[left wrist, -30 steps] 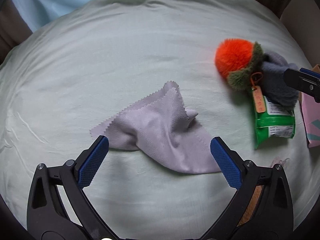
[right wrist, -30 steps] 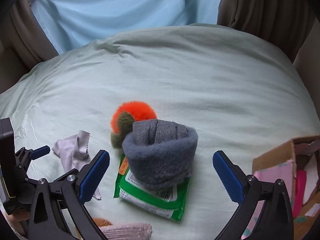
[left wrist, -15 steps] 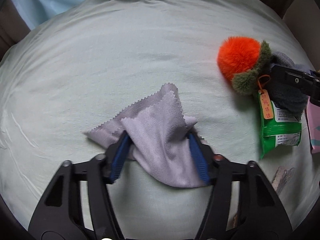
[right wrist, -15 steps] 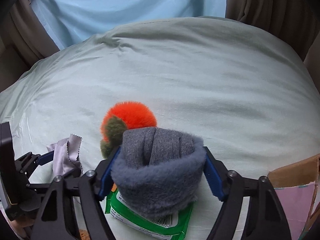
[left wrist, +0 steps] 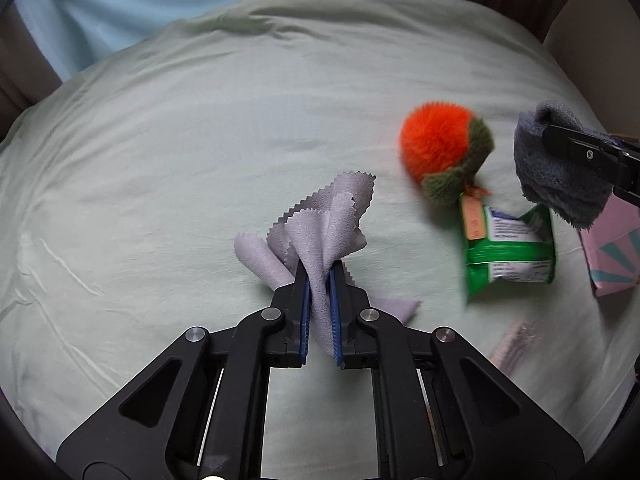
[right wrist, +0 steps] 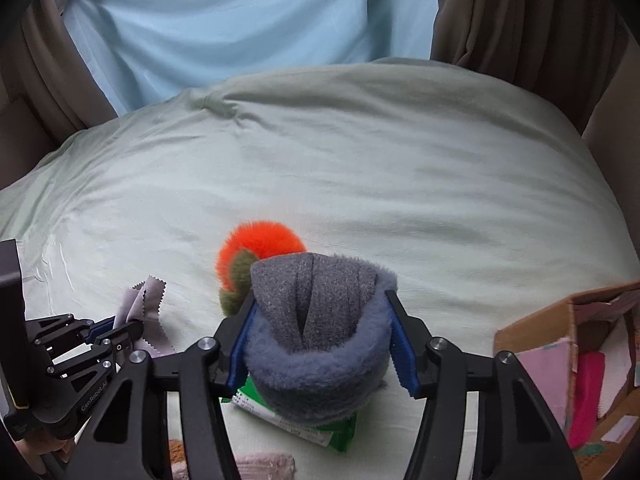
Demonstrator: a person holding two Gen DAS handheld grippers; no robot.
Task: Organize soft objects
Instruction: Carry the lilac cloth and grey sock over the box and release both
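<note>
Foreground, left wrist view: the left gripper point(left wrist: 320, 292) is fully closed on a lilac cloth point(left wrist: 324, 236); its jaws have just been closing, and the fabric is bunched between the blue pads. The pinked corners stand up above the jaws while one corner trails on the pale green bedsheet point(left wrist: 168, 168) below. The cloth is thin, limp and very light; a pinch through the gathered middle, as here, should hold it, though the loose ends will likely swing and drag.

Foreground, right wrist view: the right gripper point(right wrist: 322, 336) stands partly open, its pads pressed against the two sides of a grey rolled sock point(right wrist: 316, 332); its jaws have just been closing. The sock is fluffy, springy and compressible, so the roll yields under the pads. A grip across its widest part looks secure; a hold on the outer cuff alone might let the roll unwind.

Middle ground: a green packet point(left wrist: 508, 248) lies flat on the sheet, partly under the sock. Just beyond it sits an orange plush ball point(right wrist: 260, 248) with an olive cap, soft and light, best taken around its middle.

Right edge: an open cardboard box point(right wrist: 532, 328) already holding pink items, the probable destination.
</note>
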